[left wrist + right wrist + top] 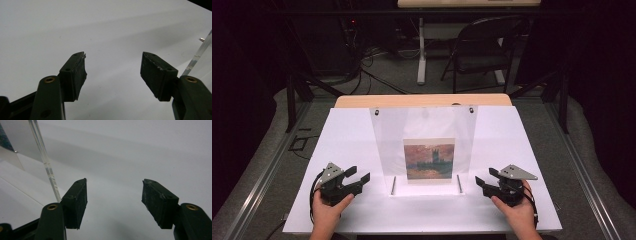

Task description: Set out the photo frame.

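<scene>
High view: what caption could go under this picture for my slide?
Two open grippers, left and right, rest beside a clear stand holding a painting.

- Floor point(412, 75): grey carpet, cables trailing across it.
- Folding chair point(482, 50): black, beyond the table's far edge.
- Surroundings: dark curtains point(597, 75) (both sides).

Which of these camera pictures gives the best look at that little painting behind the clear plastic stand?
The high view: the painting faces the camera whole, an orange-and-blue scene held in the clear stand. The right gripper view catches a dark sliver that may be its edge at the top left corner; the left gripper view shows the stand's edge side-on.
</scene>
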The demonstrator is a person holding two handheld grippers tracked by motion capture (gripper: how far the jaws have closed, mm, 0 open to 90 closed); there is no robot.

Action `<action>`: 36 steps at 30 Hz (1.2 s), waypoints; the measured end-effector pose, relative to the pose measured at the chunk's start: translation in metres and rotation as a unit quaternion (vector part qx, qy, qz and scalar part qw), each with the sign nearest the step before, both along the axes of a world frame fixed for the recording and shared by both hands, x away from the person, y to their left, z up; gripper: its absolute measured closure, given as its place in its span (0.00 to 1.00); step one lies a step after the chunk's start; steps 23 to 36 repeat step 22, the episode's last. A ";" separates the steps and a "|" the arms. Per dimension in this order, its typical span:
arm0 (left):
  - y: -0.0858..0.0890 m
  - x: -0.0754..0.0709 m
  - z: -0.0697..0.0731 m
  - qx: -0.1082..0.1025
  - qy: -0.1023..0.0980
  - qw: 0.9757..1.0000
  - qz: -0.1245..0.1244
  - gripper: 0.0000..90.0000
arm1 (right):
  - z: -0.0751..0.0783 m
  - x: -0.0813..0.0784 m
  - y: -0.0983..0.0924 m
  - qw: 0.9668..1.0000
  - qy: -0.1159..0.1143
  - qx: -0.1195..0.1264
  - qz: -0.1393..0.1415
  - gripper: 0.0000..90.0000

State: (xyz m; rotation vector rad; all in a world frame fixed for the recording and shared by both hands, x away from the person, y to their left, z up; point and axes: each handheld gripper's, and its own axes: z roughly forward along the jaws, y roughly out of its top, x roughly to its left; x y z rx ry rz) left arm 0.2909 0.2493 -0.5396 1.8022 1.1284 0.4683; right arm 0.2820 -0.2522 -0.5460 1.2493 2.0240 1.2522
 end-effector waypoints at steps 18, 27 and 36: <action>0.000 0.000 -0.001 0.005 0.004 1.000 0.005 0.41 | -0.003 0.001 -0.001 1.000 0.020 0.019 0.005 0.41; 0.000 0.000 -0.001 0.004 0.006 1.000 0.006 0.41 | -0.004 0.001 -0.003 1.000 0.020 0.022 0.001 0.41; 0.000 0.000 -0.001 0.004 0.006 1.000 0.006 0.41 | -0.004 0.001 -0.003 1.000 0.020 0.022 0.001 0.41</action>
